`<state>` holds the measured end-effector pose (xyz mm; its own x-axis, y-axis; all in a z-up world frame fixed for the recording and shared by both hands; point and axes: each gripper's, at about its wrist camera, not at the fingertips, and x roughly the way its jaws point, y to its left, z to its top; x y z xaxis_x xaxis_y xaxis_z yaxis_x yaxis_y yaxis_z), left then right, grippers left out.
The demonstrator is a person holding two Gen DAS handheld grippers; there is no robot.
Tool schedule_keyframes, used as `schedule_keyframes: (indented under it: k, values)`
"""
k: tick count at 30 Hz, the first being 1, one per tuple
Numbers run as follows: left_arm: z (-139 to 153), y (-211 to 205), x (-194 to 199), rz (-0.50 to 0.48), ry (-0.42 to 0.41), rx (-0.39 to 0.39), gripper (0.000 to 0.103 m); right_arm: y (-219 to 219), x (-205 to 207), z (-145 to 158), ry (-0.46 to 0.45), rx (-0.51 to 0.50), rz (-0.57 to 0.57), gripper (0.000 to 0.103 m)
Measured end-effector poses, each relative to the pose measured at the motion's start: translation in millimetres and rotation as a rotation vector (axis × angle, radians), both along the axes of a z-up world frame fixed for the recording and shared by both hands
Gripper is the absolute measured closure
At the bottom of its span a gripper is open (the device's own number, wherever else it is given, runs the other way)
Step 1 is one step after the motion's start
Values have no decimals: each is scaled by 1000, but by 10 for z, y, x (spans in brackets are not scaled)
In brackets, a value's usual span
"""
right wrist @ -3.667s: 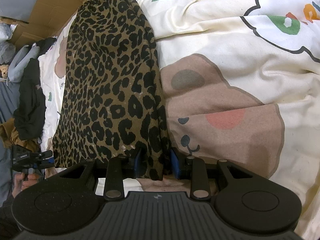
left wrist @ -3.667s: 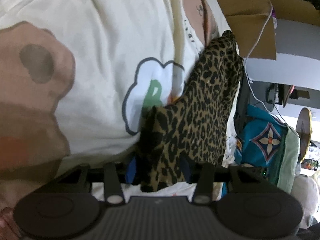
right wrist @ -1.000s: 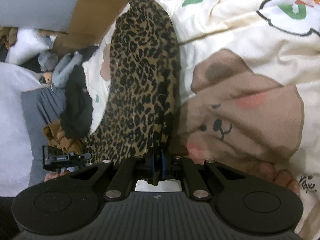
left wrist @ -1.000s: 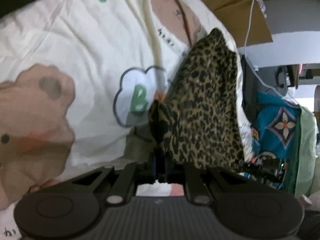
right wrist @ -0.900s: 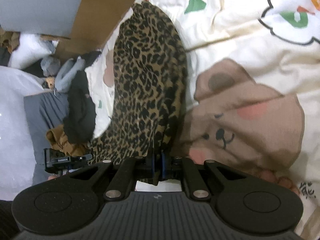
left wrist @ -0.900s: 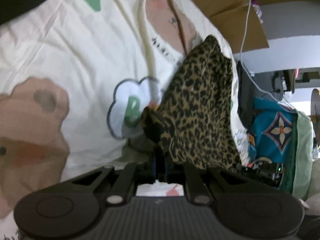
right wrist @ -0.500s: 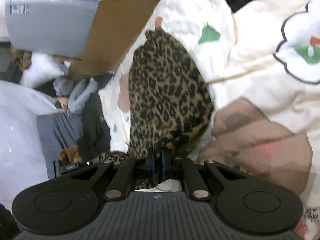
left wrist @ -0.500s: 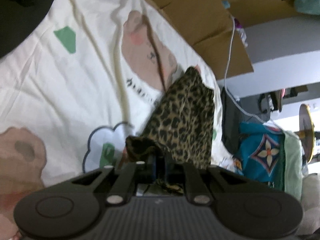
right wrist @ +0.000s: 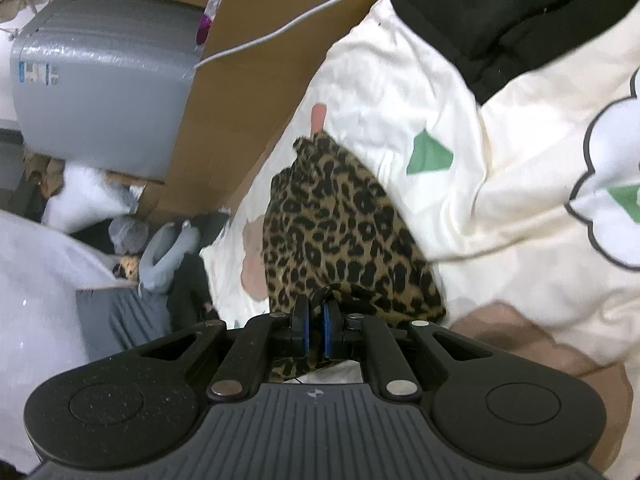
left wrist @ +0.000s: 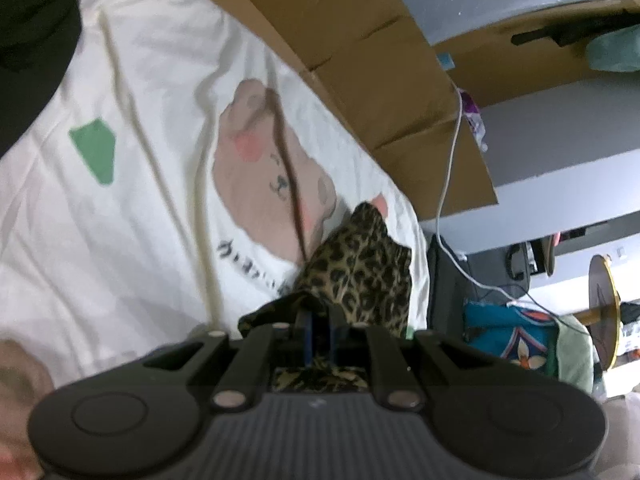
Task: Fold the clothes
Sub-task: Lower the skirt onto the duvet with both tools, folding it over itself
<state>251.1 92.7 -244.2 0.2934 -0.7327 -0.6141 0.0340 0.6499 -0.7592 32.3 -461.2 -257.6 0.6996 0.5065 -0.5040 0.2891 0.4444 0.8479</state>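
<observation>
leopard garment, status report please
Left gripper and right gripper both shut on leopard garment. Near edge raised off bedsheet. Black garment beyond, not in the way.

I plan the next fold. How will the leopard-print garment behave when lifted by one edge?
The leopard-print garment probably hangs floppy: it bunches at the right gripper. It likely is light, since the left gripper lifts it by a thin pinch.

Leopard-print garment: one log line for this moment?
task: fold | left gripper: shut on leopard-print garment | right gripper: shut on it | surface: cartoon bedsheet
</observation>
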Motion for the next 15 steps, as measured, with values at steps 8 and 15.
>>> schedule_keyframes:
  k: [8, 15]
  values:
    - [-78, -158, 192, 26, 10, 42, 95, -16, 170, -100, 40, -21, -78, 97]
    - [-100, -274, 379, 43, 5, 64, 95, -70, 312, -173, 65, -17, -113, 97]
